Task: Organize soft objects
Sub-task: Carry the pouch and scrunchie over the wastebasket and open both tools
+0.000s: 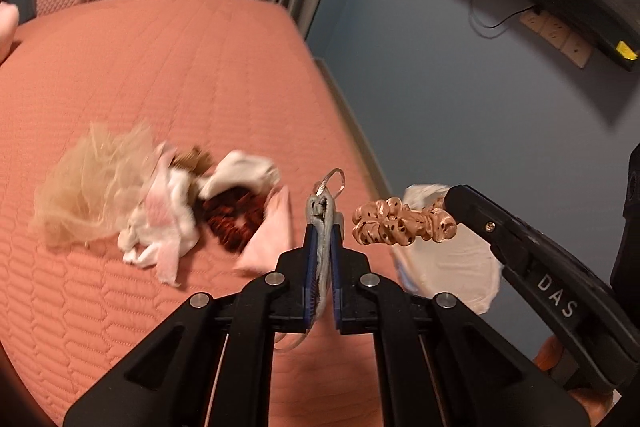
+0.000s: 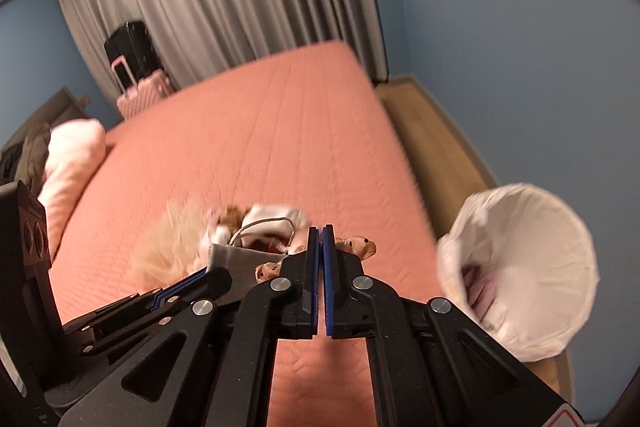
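Note:
My left gripper (image 1: 323, 227) is shut on a grey pouch (image 1: 322, 223) with a silver loop, held above the salmon bedspread (image 1: 140, 87). To its right, my right gripper (image 1: 452, 203) is shut on a tan dotted scrunchie (image 1: 400, 221). In the right wrist view that gripper (image 2: 321, 233) has its blue pads pressed together, with the scrunchie (image 2: 362, 245) poking out on both sides and the grey pouch (image 2: 230, 255) to the left. A pile of soft things (image 1: 160, 203) lies on the bed: beige tulle, white and pink cloth, a dark red scrunchie (image 1: 236, 223).
A white-lined bin (image 2: 528, 267) stands beside the bed at the right, with something pink inside. A pink pillow (image 2: 72, 163) lies at the bed's left side. Pink and black suitcases (image 2: 136, 75) stand by the grey curtain. Wooden floor runs along the blue wall.

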Demonstrator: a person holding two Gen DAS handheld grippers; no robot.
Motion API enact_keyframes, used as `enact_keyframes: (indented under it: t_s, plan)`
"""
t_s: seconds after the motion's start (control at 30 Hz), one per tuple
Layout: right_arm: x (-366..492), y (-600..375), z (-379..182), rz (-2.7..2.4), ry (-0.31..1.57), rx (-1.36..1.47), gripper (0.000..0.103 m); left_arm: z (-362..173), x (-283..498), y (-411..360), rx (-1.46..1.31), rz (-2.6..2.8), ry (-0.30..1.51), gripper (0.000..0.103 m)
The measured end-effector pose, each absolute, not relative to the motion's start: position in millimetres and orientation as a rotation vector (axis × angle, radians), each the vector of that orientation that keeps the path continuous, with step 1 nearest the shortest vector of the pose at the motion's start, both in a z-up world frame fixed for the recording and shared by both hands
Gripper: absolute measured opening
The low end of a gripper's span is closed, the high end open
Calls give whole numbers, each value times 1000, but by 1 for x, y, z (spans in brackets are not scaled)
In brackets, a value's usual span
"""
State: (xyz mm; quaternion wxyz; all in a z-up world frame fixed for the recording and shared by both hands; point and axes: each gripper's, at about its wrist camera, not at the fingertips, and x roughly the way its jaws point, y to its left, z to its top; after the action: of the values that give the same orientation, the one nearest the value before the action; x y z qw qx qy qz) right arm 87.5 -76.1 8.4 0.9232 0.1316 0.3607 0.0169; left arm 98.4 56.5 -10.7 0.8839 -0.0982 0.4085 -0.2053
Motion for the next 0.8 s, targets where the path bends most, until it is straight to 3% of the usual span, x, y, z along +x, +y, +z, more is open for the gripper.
enact_keyframes:
  t_s: [0.43, 0.8]
  plan:
    - [53, -156, 74, -84, 572, 300, 2, 61, 88, -27, -124, -592, 695, 7]
    - [43, -217, 82, -185, 552, 307, 2, 68, 102, -82, -114, -708, 717, 7]
